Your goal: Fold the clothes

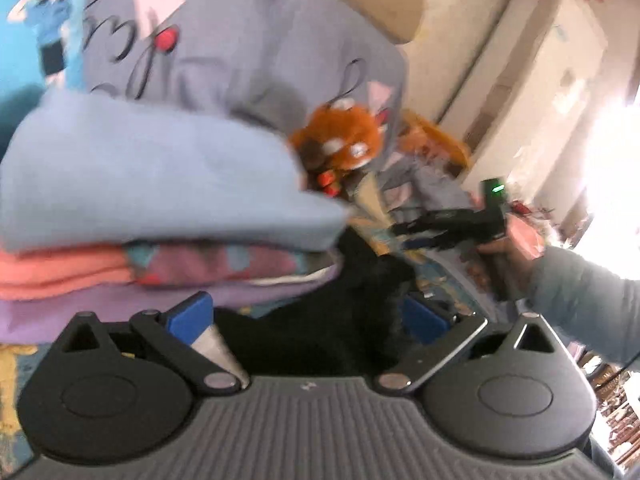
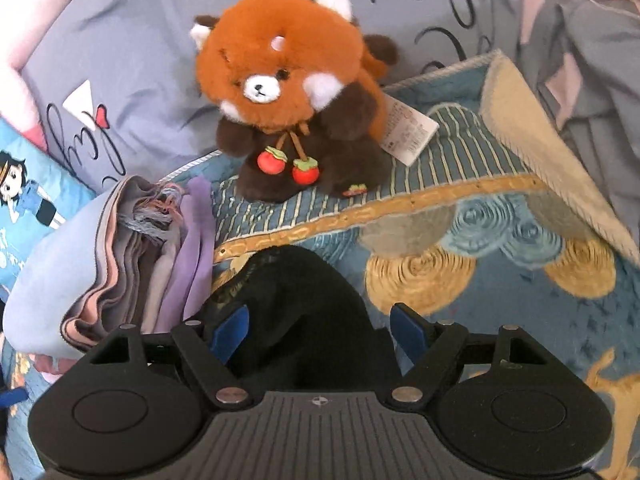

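Both grippers stand open. The left gripper (image 1: 308, 316) has a black garment (image 1: 340, 312) lying loose between its blue pads, with a stack of folded clothes (image 1: 152, 216) just ahead to its left. The right gripper (image 2: 318, 332) hovers over the same garment, on a patterned blanket (image 2: 480, 240); a red panda plush (image 2: 296, 92) sits beyond.

Place: we take this for a home bedroom.
Bedding: we see a grey pillow (image 2: 132, 60) with script lettering, and a blue patterned blanket (image 2: 500, 240) spread across the surface.
Toy: a red panda plush (image 2: 288, 92) sits on the blanket.
Laundry: a stack of folded clothes (image 1: 152, 208) lies beside it.
Furniture: we make out a pale wardrobe (image 1: 532, 80) behind.
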Tool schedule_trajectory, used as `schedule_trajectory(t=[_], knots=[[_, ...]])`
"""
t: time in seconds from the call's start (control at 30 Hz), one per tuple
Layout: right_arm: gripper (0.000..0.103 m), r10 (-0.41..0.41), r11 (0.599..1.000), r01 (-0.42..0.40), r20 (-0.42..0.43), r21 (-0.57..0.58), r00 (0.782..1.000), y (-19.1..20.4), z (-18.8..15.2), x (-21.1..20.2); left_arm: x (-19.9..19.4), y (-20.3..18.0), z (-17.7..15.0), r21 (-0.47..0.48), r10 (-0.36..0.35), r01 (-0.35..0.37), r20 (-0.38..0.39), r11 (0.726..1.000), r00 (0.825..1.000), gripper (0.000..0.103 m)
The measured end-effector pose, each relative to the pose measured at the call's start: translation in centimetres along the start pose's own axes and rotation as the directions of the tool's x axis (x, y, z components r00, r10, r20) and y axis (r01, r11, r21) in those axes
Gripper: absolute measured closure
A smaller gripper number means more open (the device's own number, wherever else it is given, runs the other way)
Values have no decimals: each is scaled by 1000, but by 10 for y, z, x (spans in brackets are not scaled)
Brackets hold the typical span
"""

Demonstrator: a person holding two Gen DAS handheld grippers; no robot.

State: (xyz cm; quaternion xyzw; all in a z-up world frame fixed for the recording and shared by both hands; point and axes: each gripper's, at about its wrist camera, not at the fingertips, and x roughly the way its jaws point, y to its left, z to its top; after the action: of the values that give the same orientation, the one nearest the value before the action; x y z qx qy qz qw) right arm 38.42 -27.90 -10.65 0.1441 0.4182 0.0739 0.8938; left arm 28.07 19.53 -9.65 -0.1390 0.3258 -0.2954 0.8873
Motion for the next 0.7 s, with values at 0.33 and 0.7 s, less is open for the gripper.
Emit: schedule_trajectory(t=[0.33, 0.7], knots=[[25, 48, 999, -49, -68, -21, 997, -9, 5, 33, 25, 55, -10, -115, -43, 36, -60, 993, 997, 14], [25, 98, 995, -94, -119, 37, 988, -28, 8, 58, 61, 64, -14, -136, -57, 43, -105, 990, 993, 40]])
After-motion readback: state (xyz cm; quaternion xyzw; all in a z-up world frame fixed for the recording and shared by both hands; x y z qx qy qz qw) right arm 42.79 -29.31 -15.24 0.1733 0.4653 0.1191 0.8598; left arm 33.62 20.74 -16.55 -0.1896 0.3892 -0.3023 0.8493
